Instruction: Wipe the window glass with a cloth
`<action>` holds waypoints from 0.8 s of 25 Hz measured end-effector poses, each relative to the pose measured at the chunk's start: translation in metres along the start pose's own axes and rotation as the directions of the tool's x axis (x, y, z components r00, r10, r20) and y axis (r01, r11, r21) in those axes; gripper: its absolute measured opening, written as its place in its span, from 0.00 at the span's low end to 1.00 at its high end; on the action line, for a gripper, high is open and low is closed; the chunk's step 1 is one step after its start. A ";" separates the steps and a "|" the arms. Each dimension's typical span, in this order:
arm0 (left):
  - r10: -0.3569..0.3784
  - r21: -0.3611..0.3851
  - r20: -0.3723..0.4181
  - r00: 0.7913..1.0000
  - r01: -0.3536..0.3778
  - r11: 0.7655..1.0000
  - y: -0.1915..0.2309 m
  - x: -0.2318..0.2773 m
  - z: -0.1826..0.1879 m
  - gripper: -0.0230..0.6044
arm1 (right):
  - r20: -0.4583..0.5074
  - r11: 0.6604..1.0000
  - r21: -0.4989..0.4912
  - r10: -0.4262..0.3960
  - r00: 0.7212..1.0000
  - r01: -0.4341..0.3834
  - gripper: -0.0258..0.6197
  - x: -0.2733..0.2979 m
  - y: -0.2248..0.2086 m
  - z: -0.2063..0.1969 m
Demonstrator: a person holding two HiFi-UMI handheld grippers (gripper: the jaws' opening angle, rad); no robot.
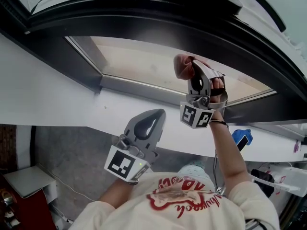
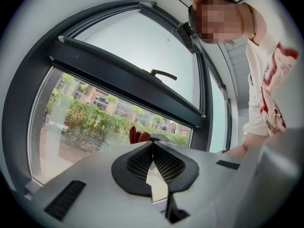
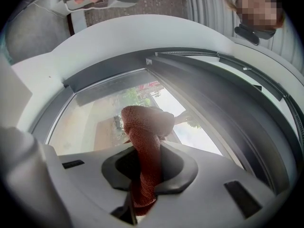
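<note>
Two grippers show. My right gripper (image 3: 145, 148), raised at the right, has its fingers clamped on a reddish cloth (image 3: 144, 127), bunched close against the lower window glass (image 1: 139, 63); contact I cannot confirm. My left gripper (image 2: 153, 144) hangs nearer, lower left, fingers pressed together, empty.

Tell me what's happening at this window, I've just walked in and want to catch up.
A person is set up to wipe the window glass with two hand-held tools. The right tool is shut on a reddish cloth and holds its bunched end up at the lower pane; whether it actually touches the glass is hard to tell. The left tool is shut with nothing in it and sits lower, by the white sill, short of the glass.
</note>
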State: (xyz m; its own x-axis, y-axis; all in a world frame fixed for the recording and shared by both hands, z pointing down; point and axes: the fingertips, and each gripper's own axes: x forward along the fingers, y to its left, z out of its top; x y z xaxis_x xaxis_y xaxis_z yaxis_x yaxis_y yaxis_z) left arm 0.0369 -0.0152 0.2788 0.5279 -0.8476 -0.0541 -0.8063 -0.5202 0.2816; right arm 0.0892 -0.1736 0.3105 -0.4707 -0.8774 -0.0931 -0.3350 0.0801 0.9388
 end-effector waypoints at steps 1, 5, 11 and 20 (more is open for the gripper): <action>0.000 0.001 0.000 1.000 0.000 1.000 0.001 0.000 0.000 0.07 | -0.002 1.000 0.007 0.001 1.000 -0.001 0.14 0.000 0.002 -0.001; 0.003 -0.003 -0.018 1.000 -0.003 1.000 0.002 0.001 -0.006 0.07 | -0.006 1.000 0.014 0.010 1.000 -0.010 0.14 0.000 0.010 -0.004; 0.005 -0.006 -0.023 1.000 -0.005 1.000 0.006 0.001 -0.009 0.07 | -0.014 1.000 0.013 0.028 1.000 -0.028 0.14 -0.001 0.024 -0.009; 0.018 -0.016 -0.019 1.000 -0.019 1.000 0.011 0.002 -0.011 0.07 | -0.021 0.999 0.016 0.046 0.999 -0.046 0.14 -0.003 0.041 -0.017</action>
State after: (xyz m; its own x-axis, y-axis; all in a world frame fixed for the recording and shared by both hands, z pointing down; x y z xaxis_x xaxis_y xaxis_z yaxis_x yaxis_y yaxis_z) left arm 0.0320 -0.0211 0.2920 0.5178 -0.8549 -0.0311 -0.8116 -0.5024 0.2980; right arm 0.0908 -0.1763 0.3547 -0.4681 -0.8826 -0.0429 -0.3265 0.1276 0.9365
